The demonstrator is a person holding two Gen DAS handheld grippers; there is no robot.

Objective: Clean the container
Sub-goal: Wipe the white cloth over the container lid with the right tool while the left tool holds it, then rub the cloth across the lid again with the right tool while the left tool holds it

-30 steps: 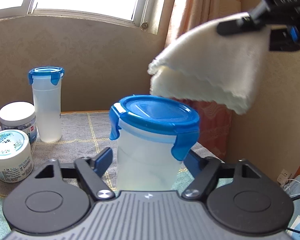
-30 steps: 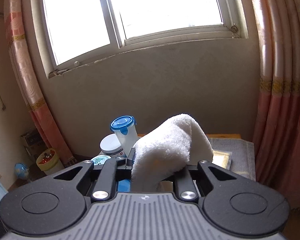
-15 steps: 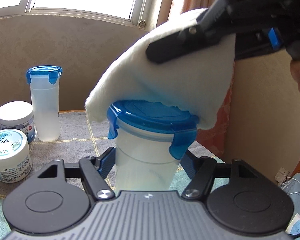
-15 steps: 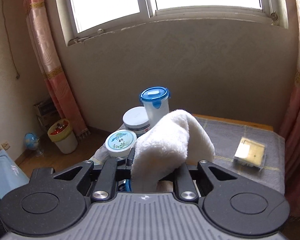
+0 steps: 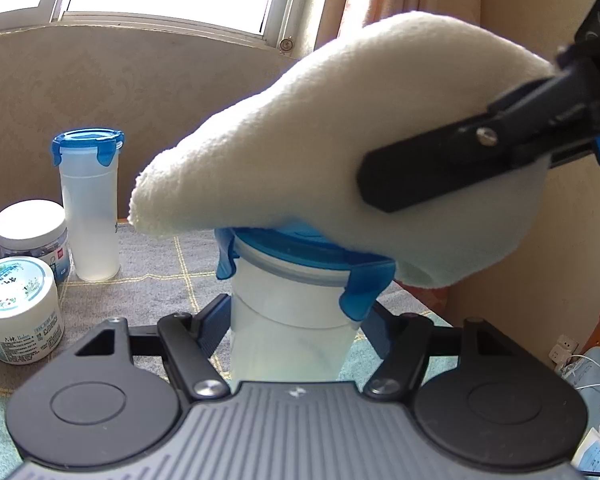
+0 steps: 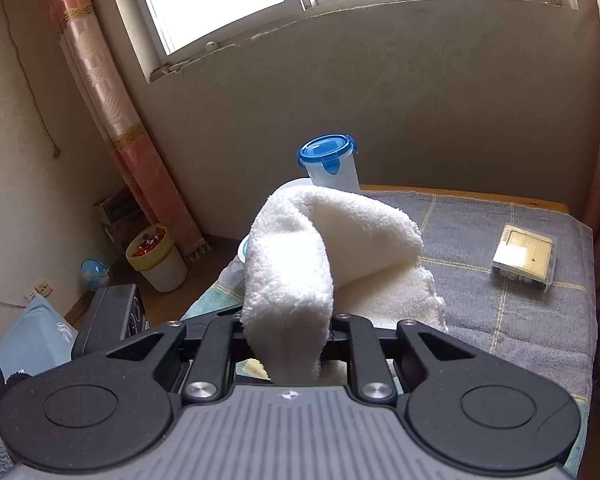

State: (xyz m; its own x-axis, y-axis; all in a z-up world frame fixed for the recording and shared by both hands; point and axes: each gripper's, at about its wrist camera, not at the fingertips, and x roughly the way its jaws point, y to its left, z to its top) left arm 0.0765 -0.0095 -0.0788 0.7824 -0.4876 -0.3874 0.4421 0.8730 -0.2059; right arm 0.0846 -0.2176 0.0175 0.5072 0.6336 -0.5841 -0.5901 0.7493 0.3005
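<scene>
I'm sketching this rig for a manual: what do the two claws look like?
Both look alike: a grey ribbed body, two round black discs, black link arms with silver screws. The left claw has blue pads on its black fingers. The right claw, seen from the left wrist view, shows a blue tab.

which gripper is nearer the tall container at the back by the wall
Left. The left gripper clamps the near container, with the tall container beyond to its left. The right gripper, holding the towel, sits farther right.

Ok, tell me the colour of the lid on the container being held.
Blue lid, clearest in the left wrist view, partly under the white cloth.
</scene>
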